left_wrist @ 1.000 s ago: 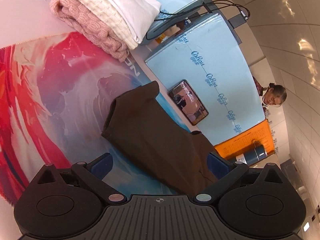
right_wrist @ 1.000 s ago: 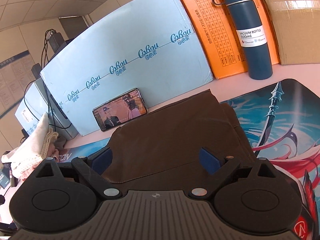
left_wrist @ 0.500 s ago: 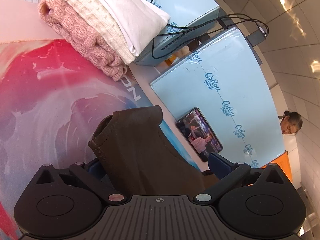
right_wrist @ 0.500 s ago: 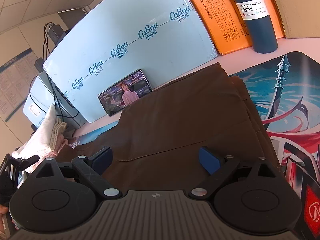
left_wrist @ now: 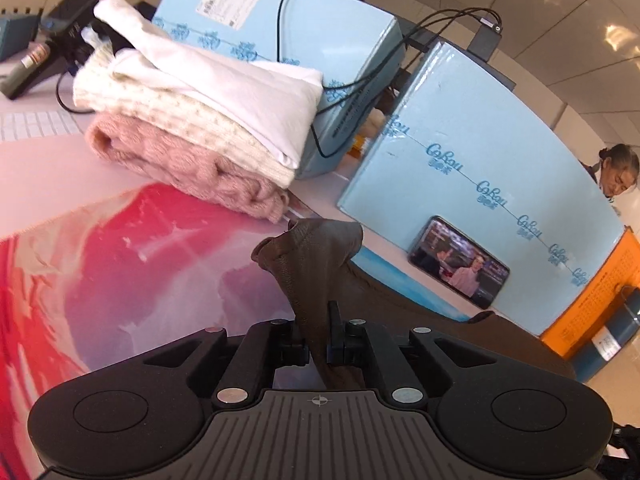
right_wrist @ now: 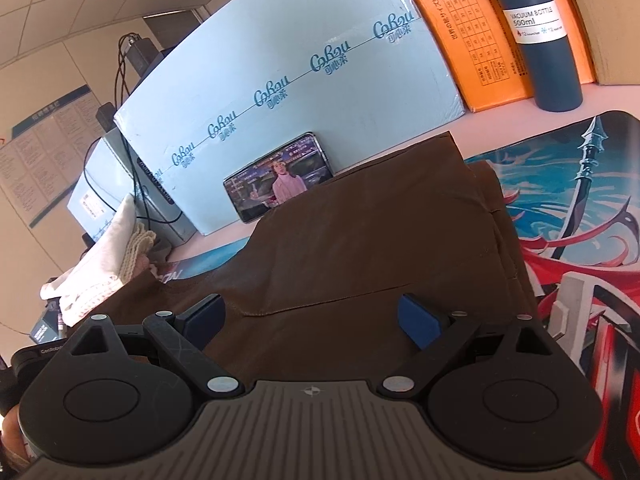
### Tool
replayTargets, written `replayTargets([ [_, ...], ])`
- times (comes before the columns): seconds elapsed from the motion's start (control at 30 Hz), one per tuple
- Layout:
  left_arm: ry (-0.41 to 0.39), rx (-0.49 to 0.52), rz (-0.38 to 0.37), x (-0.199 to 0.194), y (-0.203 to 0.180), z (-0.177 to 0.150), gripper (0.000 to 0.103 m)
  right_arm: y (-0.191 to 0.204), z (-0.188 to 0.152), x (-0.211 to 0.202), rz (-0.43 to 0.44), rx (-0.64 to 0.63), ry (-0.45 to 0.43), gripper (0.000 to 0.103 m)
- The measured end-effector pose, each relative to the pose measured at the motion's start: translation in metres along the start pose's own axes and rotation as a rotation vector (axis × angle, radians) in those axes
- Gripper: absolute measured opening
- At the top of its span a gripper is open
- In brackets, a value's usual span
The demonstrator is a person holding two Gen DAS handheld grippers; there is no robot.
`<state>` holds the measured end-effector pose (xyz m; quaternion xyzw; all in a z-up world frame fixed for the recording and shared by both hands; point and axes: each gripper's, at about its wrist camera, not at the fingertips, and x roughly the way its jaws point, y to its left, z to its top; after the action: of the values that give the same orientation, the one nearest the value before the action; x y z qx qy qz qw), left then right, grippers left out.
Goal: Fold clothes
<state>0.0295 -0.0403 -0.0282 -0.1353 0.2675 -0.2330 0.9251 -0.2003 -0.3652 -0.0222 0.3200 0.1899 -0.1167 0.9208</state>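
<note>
Now the left gripper (left_wrist: pixel 318 344) has its jaws pinched tight on a corner of the brown garment (left_wrist: pixel 312 264), where a second ago they stood wide with the cloth lying flat beyond them. The pinched fabric rises between the fingers in a crumpled peak, lifted off the printed desk mat (left_wrist: pixel 120 272), while the rest of the garment trails away to the right across the mat toward the phone (left_wrist: pixel 460 268) that leans against the long pale blue box (left_wrist: pixel 480 152). The left wrist view has also swung: the stack of folded clothes (left_wrist: pixel 200 120), pink knit under cream and white pieces, sat near the top edge before and now fills the upper left, nearly level, with cables draped over a second blue box (left_wrist: pixel 320 40) behind it. The right gripper (right_wrist: pixel 312 316) is as it was a second ago, jaws spread wide with nothing between them, hovering over the near part of the brown garment (right_wrist: pixel 380 240); whether its fingers touch the cloth cannot be told. In the right wrist view the garment lies folded on the mat (right_wrist: pixel 580 200), a seam running across it just ahead of the fingers, and it fills more of the picture than before. A dark blue vacuum bottle (right_wrist: pixel 544 40) stands by an orange box (right_wrist: pixel 460 40) at the back right.
</note>
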Motion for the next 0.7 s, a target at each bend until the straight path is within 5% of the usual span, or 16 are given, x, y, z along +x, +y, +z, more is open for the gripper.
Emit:
replayTargets([
  [0.1, -0.103, 0.026, 0.018, -0.018, -0.003, 0.015, 0.005, 0.003, -0.001, 0.001, 0.102, 0.035, 0.034, 0.094],
  [0.33, -0.285, 0.234, -0.275, -0.062, -0.093, 0.022, 0.005, -0.004, -0.003, 0.009, 0.215, 0.174, 0.11, 0.094],
  [0.47, -0.321, 0.421, -0.439, -0.076, -0.16, -0.006, 0.005, -0.012, 0.0, 0.005, 0.23, 0.228, 0.092, 0.094],
  [0.7, -0.236, 0.629, -0.522, -0.067, -0.22, -0.072, 0.006, -0.045, 0.01, -0.014, 0.196, 0.405, -0.035, 0.094],
])
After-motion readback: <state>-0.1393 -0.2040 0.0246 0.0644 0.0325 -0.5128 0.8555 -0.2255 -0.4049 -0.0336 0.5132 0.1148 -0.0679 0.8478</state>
